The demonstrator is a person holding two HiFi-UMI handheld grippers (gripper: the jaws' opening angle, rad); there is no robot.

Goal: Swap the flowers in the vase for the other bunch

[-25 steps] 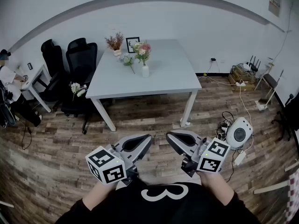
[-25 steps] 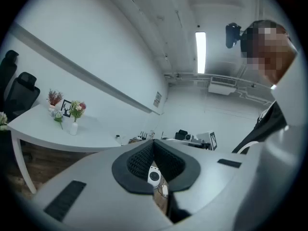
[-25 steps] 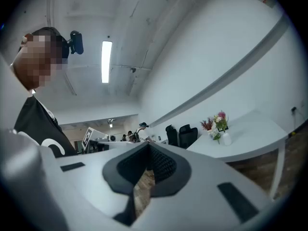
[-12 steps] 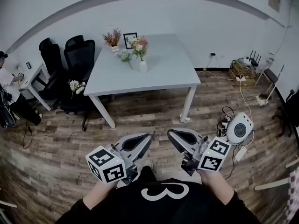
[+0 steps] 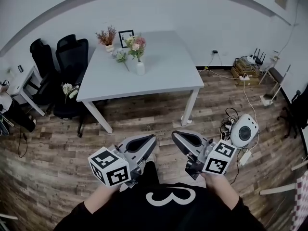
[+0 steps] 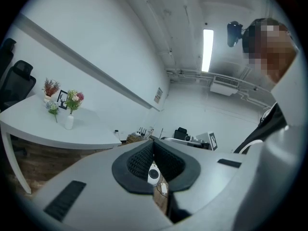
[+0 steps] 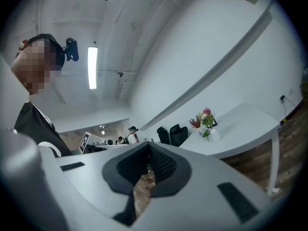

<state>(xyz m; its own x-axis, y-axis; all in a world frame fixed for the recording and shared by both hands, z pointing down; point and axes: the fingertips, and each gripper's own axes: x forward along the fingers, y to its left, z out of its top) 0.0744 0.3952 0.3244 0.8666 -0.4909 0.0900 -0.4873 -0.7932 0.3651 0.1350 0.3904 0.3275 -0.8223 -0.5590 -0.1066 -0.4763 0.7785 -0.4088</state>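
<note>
A white vase (image 5: 139,68) with pink and yellow flowers (image 5: 135,43) stands upright on the white table (image 5: 168,76), far ahead of me. Beside it a small pale bunch (image 5: 120,57) lies flat on the tabletop. A further white bunch (image 5: 67,88) rests on a black chair. Both grippers hang low over the wood floor, well short of the table. My left gripper (image 5: 153,140) and right gripper (image 5: 175,137) are shut and hold nothing. The vase (image 6: 69,121) appears small in the left gripper view, and the vase (image 7: 214,135) equally distant in the right gripper view.
Two black office chairs (image 5: 71,57) stand at the table's left. A pot of dried flowers (image 5: 106,36) and a picture frame (image 5: 126,36) sit at the table's back edge. A round white device (image 5: 243,132) with cables lies on the floor at right; boxes and a router (image 5: 246,67) line the wall.
The table and vase have slid left and a little up in the head view. The seated person at far left has left the frame. Both grippers remain shut.
</note>
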